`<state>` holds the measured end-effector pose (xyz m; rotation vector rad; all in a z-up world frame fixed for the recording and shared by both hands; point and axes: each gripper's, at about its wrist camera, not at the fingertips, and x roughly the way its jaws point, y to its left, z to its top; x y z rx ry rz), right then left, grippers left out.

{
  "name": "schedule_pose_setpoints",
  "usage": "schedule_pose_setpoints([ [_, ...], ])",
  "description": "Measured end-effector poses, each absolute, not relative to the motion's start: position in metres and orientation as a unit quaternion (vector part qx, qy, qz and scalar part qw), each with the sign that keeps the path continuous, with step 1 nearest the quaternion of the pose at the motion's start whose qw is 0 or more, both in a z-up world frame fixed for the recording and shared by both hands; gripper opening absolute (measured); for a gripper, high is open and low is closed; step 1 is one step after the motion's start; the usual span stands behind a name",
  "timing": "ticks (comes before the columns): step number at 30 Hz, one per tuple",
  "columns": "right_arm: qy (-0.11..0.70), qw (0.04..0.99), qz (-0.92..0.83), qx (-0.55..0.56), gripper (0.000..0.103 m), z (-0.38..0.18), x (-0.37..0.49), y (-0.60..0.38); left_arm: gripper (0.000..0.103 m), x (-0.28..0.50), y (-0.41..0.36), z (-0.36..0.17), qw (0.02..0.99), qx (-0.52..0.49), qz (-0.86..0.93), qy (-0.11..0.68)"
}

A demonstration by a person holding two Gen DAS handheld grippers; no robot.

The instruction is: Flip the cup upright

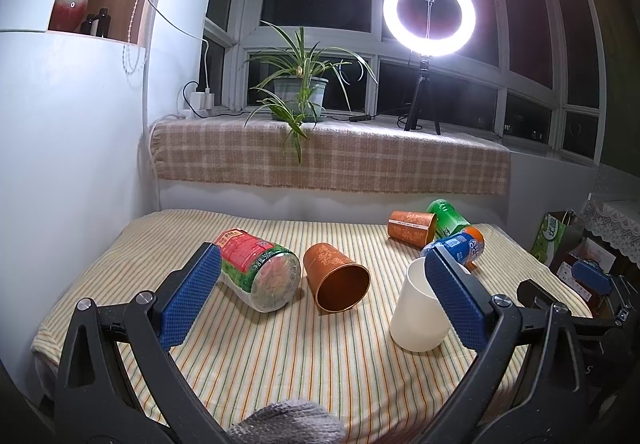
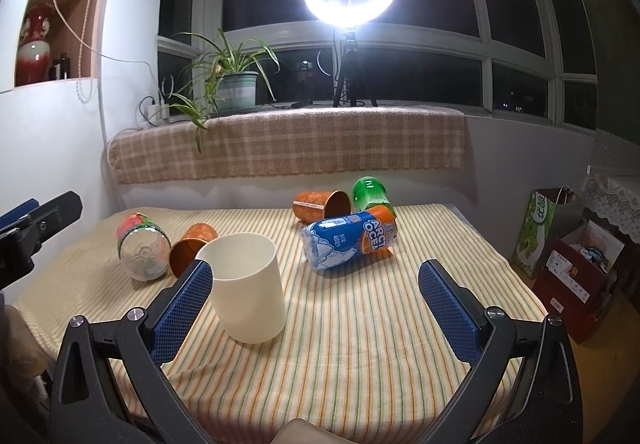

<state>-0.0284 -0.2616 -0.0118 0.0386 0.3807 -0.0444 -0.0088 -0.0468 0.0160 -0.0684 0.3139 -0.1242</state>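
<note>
Both tongs, left (image 1: 322,298) and right (image 2: 316,302), agape; white cup (image 2: 248,290) upright on striped cloth (image 2: 360,344).

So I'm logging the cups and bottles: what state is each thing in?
White cup: upright, mouth up.
Near orange cup: on its side.
Far orange cup: on its side.
Red-label bottle: lying.
Blue bottle: lying.
Green bottle: lying.
Left gripper: open.
Right gripper: open.

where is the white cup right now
The white cup stands upright on the striped tablecloth, near the front in both wrist views. The near copper cup lies on its side just behind it to the left, the blue Arctic Ocean bottle behind it to the right.
</note>
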Motion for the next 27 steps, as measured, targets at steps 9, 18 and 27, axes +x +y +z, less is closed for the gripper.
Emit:
schedule_pose_setpoints([
  [9,0.194,0.981,-0.02,0.022,0.103,-0.0144,-0.0271,-0.2603,0.103,-0.0086,-0.0463,0.0148,0.985,-0.035,-0.061,0.157],
  [18,0.198,0.98,-0.018,0.021,0.103,-0.0159,-0.0257,-0.259,0.103,-0.009,-0.0461,0.0127,0.985,-0.034,-0.061,0.159],
  [27,0.203,0.979,-0.015,0.02,0.103,-0.0176,-0.0247,-0.2577,0.103,-0.0086,-0.0455,0.0128,0.985,-0.034,-0.062,0.159],
])
